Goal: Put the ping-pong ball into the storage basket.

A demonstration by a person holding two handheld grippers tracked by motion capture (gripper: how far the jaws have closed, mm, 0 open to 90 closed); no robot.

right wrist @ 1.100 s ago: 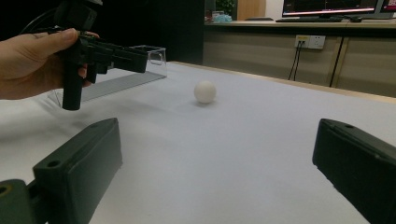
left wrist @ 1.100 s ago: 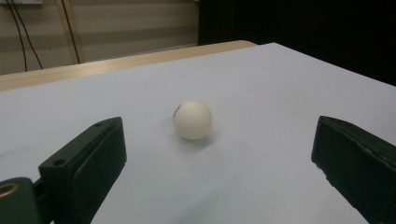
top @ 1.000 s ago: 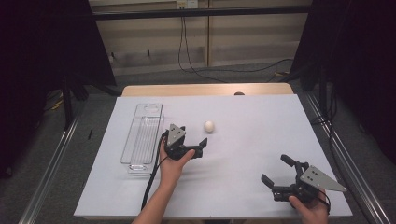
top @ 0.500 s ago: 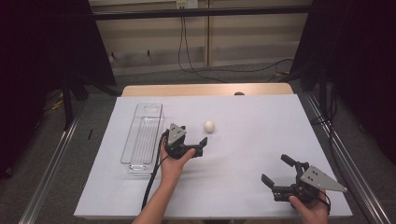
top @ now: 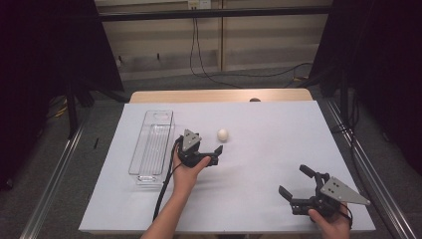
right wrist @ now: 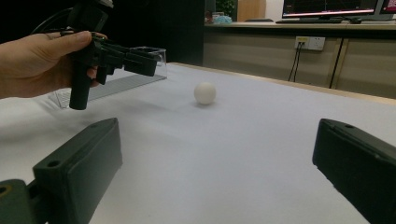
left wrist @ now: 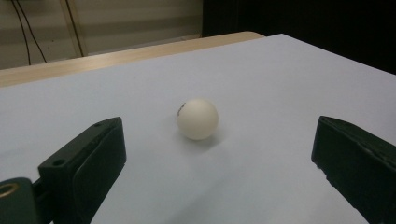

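White ball (top: 222, 134) sitting on the table (top: 278, 144), untouched.
Left gripper (top: 211, 153) hovering near it, jaws gaping wide; right gripper (top: 297, 183) well apart, also spread wide.

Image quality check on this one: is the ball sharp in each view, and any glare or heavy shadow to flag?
High view: evenly lit table, dark surroundings, ball small but distinct. Left gripper view: ball sharp with a soft shadow beneath, the near jaws slightly blurred. Right gripper view: ball fairly clear; clear tray catches faint reflections.
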